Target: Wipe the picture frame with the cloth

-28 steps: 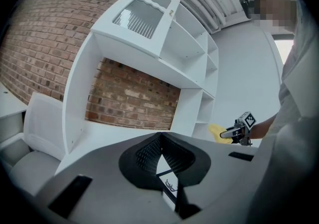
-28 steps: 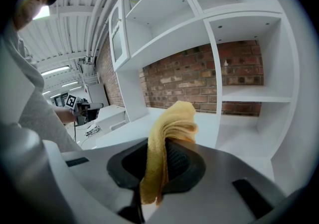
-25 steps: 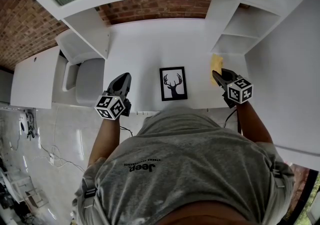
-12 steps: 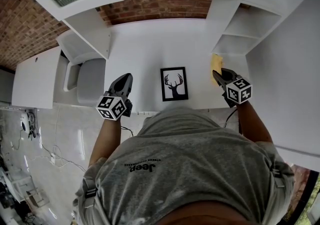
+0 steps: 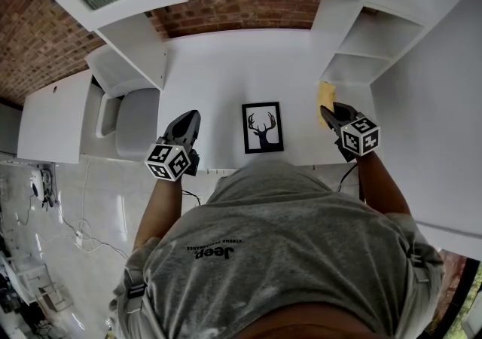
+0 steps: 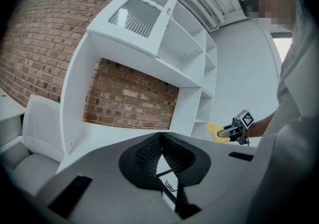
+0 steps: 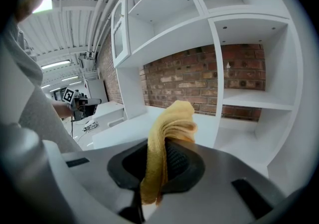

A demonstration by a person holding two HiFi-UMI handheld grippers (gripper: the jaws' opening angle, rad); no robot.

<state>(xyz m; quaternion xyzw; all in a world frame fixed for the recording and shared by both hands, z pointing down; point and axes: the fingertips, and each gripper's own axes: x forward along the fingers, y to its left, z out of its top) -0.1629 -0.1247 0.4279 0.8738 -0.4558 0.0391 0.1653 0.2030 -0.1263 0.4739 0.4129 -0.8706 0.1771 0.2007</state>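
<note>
Head view, looking steeply down: a black rectangular picture frame (image 5: 263, 127) with a stag silhouette lies flat near the front edge of a white desk (image 5: 226, 66). It sits directly before the person, between the two tools. The right gripper (image 5: 325, 113) hovers just right of the frame, its jaws clamped on a soft yellow fabric cloth (image 5: 326, 93). In the right gripper view the cloth (image 7: 167, 133) bunches up out of the pinched jaws, gathered like a pad, probably so it can be drawn across the frame. The left gripper (image 5: 190, 116) waits to the frame's left, jaws closed together with nothing in them, likely ready to steady the frame. Wiping has not begun; cloth and frame are apart. Compared with a second ago, nothing has changed: both grippers, frame and cloth sit where they were.
</note>
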